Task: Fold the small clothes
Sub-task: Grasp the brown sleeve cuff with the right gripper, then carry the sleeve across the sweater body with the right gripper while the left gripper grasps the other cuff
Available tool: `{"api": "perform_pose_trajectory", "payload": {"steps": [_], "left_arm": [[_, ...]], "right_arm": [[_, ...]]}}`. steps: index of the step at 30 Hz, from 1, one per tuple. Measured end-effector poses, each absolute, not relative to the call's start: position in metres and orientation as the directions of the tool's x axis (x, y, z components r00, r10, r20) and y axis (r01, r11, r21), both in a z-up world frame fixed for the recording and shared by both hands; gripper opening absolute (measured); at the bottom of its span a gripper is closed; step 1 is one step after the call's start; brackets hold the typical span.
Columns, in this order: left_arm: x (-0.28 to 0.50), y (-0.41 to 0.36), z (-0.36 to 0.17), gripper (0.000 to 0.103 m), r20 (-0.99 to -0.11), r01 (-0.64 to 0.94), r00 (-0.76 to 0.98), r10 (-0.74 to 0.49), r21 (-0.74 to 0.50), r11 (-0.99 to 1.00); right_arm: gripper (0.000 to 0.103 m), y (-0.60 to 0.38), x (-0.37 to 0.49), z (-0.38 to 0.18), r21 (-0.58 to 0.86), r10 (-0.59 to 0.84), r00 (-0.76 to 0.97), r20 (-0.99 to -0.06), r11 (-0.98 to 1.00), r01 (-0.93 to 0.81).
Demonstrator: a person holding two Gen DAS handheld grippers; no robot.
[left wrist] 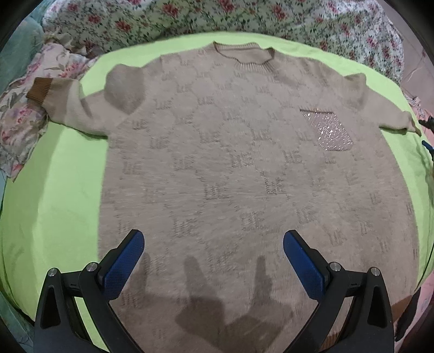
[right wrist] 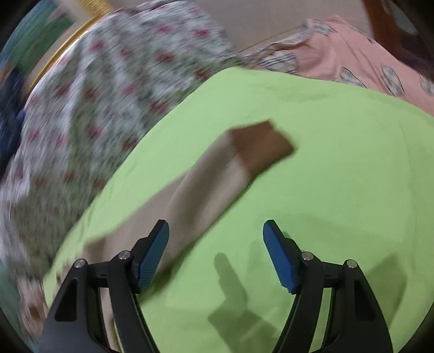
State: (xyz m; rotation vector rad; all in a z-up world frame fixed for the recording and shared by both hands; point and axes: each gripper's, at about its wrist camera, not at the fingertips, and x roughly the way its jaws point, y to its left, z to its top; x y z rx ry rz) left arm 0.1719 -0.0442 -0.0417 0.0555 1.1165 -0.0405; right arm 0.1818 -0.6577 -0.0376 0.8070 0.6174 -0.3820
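Observation:
A beige knit sweater [left wrist: 230, 152] lies flat, face up, on a lime green sheet [left wrist: 62, 190], neck at the far end. It has a sparkly chest pocket [left wrist: 329, 130] and a brown cuff [left wrist: 39, 89] on the left sleeve. My left gripper [left wrist: 213, 244] is open and empty above the sweater's lower body. In the right wrist view a beige sleeve [right wrist: 200, 184] with a brown cuff [right wrist: 261, 146] lies on the green sheet [right wrist: 339, 163]. My right gripper [right wrist: 215, 239] is open and empty just above the sleeve's near part.
Floral bedding [left wrist: 244, 19] borders the sheet at the back and left [left wrist: 21, 122]. In the right wrist view, blurred floral fabric [right wrist: 103, 95] lies at the left and a pink patterned cloth [right wrist: 366, 54] at the back right.

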Motion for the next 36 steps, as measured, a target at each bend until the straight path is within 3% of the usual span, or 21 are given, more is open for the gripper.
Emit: {"api": "perform_pose_trajectory", "payload": {"steps": [5,6,7,9,10,17,23,28,36], "left_arm": [[0.186,-0.049,-0.054,0.103,-0.914,0.050,0.406,-0.011,0.010,0.999],[0.188,-0.049,-0.056,0.103,-0.916,0.050,0.401,-0.011,0.010,0.999],[0.189,-0.050,-0.057,0.103,-0.917,0.050,0.399,-0.012,0.009,0.999],[0.191,-0.050,-0.059,0.102,-0.919,0.051,0.393,-0.019,0.001,0.999],[0.191,-0.050,-0.060,0.102,-0.919,0.051,0.394,-0.024,-0.004,0.999],[0.185,-0.044,-0.061,0.103,-0.916,0.051,0.397,-0.063,-0.046,0.998],[0.179,-0.031,-0.054,0.102,-0.906,0.039,0.410,-0.108,-0.101,0.994],[0.184,-0.018,-0.043,0.103,-0.878,0.049,0.462,-0.124,-0.115,0.992],[0.197,0.026,-0.049,0.103,-0.856,0.015,0.477,-0.200,-0.220,0.975]], "right_arm": [[0.070,-0.694,0.215,-0.056,0.598,-0.097,0.773,-0.627,0.575,0.558],[0.065,-0.696,0.221,-0.054,0.592,-0.105,0.776,-0.622,0.585,0.554],[0.056,-0.699,0.225,-0.052,0.580,-0.108,0.771,-0.628,0.595,0.556],[0.011,-0.700,0.230,-0.052,0.608,-0.055,0.776,-0.629,0.587,0.535],[0.008,-0.697,0.225,-0.050,0.606,-0.052,0.775,-0.630,0.591,0.533],[0.008,-0.614,0.214,0.009,0.556,0.017,0.837,-0.547,0.754,0.348],[0.008,-0.469,0.236,0.051,0.590,0.331,0.807,-0.488,0.807,0.026],[0.008,-0.336,0.268,0.045,0.665,0.593,0.652,-0.472,0.725,-0.178],[0.008,-0.178,0.312,-0.006,0.709,0.739,0.423,-0.524,0.654,-0.265]]}}
